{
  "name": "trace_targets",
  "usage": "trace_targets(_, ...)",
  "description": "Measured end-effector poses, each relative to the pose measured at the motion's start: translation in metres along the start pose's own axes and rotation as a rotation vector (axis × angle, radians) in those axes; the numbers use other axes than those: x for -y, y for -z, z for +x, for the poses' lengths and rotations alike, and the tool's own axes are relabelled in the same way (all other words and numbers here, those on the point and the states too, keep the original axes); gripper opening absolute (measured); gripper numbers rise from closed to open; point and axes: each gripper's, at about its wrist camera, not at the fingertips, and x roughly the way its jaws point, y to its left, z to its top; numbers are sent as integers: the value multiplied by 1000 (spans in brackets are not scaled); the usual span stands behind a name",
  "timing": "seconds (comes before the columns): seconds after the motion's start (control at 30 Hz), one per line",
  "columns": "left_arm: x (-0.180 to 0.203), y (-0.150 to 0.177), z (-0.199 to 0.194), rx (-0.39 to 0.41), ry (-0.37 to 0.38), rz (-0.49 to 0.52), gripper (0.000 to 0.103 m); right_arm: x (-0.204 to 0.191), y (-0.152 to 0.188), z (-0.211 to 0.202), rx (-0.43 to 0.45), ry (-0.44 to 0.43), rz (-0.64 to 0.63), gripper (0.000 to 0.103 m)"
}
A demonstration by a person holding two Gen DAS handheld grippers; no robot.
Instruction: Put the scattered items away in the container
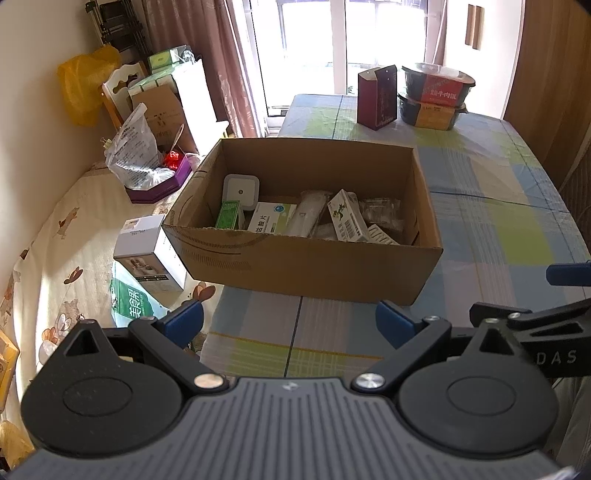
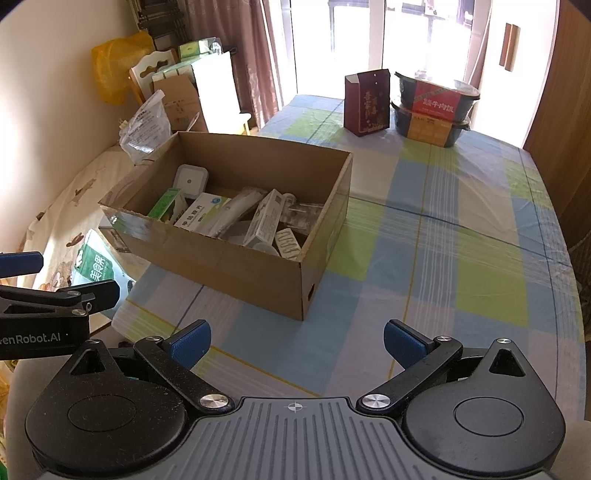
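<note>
Open brown cardboard box on checked tablecloth, filled with small medicine boxes, packets.

You face a bright window with brownish curtains. Daylight floods a table under a plaid cloth. Cream wall left; wooden door right.

A home dining room: checked tablecloth, curtains, a wooden chair.

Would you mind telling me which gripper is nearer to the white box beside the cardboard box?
Left. The left gripper sits just right of the white box; the right gripper is farther right.
</note>
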Motion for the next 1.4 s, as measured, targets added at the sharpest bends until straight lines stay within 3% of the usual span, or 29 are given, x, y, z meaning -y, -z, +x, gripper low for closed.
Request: trace_targets(1.4, 0, 5, 2, 1, -46, 15, 99, -1, 2, 2, -5, -2, 1, 103)
